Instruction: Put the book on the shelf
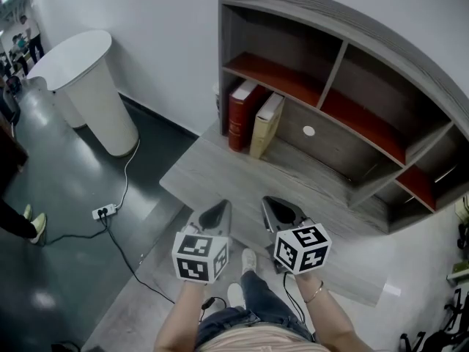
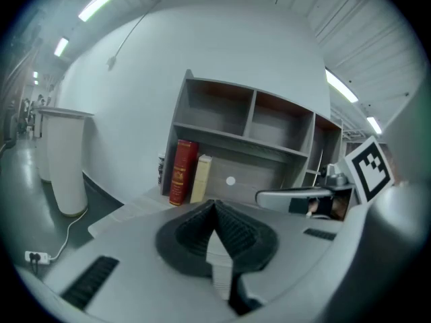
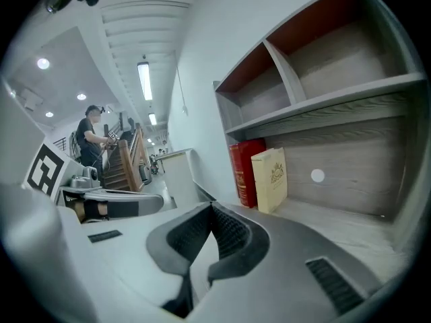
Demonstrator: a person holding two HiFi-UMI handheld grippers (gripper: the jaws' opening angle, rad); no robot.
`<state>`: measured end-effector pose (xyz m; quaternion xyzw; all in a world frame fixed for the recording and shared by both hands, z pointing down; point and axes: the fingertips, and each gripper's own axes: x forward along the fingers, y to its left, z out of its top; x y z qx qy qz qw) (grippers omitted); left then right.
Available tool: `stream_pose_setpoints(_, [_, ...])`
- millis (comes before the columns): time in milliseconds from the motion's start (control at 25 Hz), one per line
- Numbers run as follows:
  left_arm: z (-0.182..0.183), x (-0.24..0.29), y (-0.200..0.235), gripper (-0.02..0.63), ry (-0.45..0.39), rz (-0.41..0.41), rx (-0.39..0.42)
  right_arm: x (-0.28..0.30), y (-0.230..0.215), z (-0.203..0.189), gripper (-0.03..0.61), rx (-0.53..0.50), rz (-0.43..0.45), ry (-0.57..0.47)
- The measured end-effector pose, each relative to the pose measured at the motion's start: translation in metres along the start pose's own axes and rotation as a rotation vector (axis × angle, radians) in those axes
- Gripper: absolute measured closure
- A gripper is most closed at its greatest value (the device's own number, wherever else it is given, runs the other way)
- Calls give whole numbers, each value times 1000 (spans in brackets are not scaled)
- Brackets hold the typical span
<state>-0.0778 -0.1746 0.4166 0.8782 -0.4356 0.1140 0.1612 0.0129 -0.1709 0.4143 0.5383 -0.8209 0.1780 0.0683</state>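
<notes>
While the left gripper [image 1: 218, 213] and the right gripper [image 1: 281, 210] are held side by side over the near part of the bench [image 1: 212, 173], the following is recorded: left fingers [image 2: 239, 231], pressed together, nothing held; right fingers [image 3: 232, 231], likewise closed tip to tip, nothing held; shelf [image 1: 330, 17], stood on the bench against the white wall; red book [image 1: 240, 114], stood in the shelf's lower left compartment; cream book [image 1: 266, 125], set just right of it, touching, slightly tilted; white round stand [image 1: 95, 94], placed on the floor at left; power strip [image 1: 104, 212], laid on the floor, cable attached
</notes>
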Motion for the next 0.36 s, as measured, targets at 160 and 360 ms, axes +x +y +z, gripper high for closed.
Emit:
stream_pose_setpoints(160, [1,-22,-2,603,-21,-5,-40,-14,14,-8,570,23,2,-6])
stream_pose_setpoints(360, [-4,-46,-5,603,-37,-4,-53,-33,33,-17,570,21,11,-12])
